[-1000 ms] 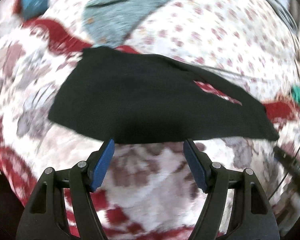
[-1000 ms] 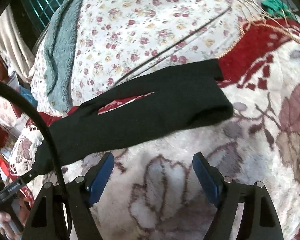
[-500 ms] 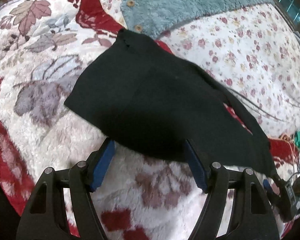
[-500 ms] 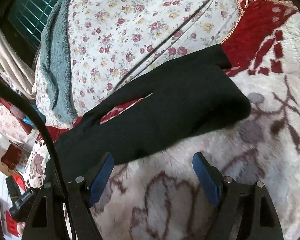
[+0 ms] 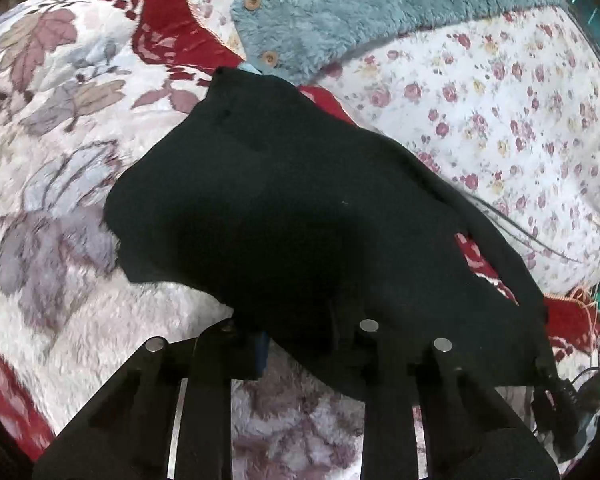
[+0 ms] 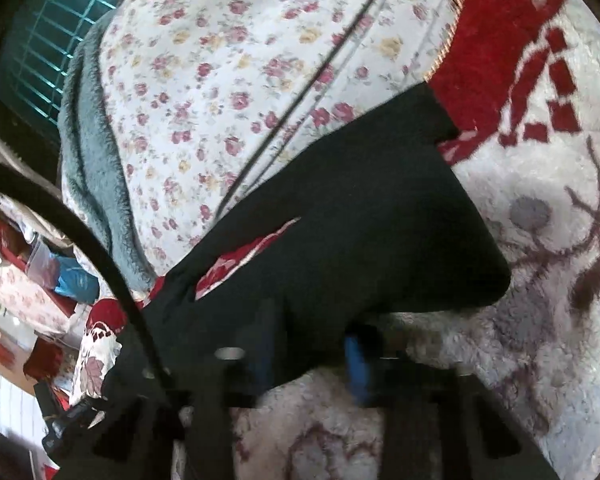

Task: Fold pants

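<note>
Black pants (image 5: 284, 216) lie spread on a fluffy floral blanket (image 5: 60, 208). In the left wrist view their waist end reaches up and left and the legs run to the right. My left gripper (image 5: 304, 344) has its jaws drawn close on the near edge of the pants, whose cloth covers the fingertips. In the right wrist view the pants (image 6: 360, 216) run from lower left to upper right. My right gripper (image 6: 312, 354) has its blue fingers (image 6: 356, 364) narrowed on the near edge of a leg; this view is blurred.
A teal fleece garment with buttons (image 5: 340, 12) lies beyond the pants on a rose-print sheet (image 5: 500, 112). A black cable (image 6: 112, 264) crosses the left of the right wrist view. Clutter (image 6: 40, 272) lies off the bed at left.
Both grippers moved forward to the near edge of the pants and went from wide open to closed on the cloth.
</note>
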